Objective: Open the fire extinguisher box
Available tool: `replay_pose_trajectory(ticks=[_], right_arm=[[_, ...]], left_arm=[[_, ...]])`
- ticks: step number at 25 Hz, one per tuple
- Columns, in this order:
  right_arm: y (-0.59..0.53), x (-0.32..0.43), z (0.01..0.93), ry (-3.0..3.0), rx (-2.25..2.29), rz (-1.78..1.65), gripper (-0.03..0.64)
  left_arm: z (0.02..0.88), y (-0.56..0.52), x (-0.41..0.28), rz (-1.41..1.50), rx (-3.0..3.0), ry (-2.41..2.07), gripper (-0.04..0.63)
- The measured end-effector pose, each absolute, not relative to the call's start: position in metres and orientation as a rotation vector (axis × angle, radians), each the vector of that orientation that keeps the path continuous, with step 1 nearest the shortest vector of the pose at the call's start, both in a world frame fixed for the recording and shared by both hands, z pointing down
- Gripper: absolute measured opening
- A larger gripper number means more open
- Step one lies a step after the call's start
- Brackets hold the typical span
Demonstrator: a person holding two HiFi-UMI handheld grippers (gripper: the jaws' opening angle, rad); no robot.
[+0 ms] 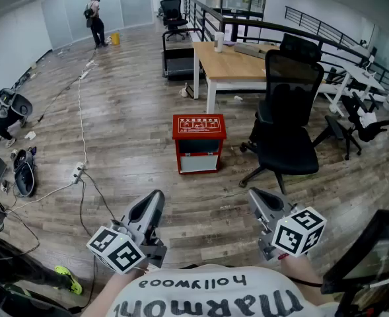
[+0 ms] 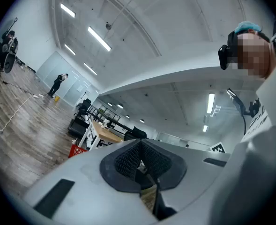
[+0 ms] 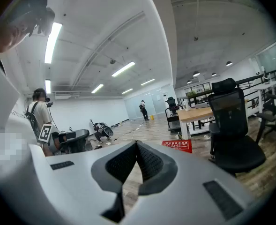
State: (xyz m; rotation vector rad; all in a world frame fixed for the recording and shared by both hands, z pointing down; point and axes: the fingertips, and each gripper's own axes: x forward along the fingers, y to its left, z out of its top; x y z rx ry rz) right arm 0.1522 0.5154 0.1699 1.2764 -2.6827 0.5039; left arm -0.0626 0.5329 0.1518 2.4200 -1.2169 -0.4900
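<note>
low in head view, close to the body: left gripper (image 1: 156, 199) and right gripper (image 1: 254, 195), each with jaws pressed together, pinching nothing. well ahead on the wood floor (image 1: 128, 131): red fire extinguisher box (image 1: 199, 142), upright, lid down, well apart from both grippers. just right of it, a black office chair (image 1: 288, 111); behind it, a wooden table (image 1: 230, 61). far back left, a person (image 1: 95, 20) standing. white cable (image 1: 82, 124) along floor at left.
</note>
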Motion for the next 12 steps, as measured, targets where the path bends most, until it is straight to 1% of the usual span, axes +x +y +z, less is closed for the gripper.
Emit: replay_pose_trajectory(ticks=[12], right_arm=[[0.5107,0.1503,0.1715,-2.686,1.255,0.444,0.009]], left_arm=[[0.1592,0.5342,-0.0624,-0.431,2.449,-1.241,0.008]])
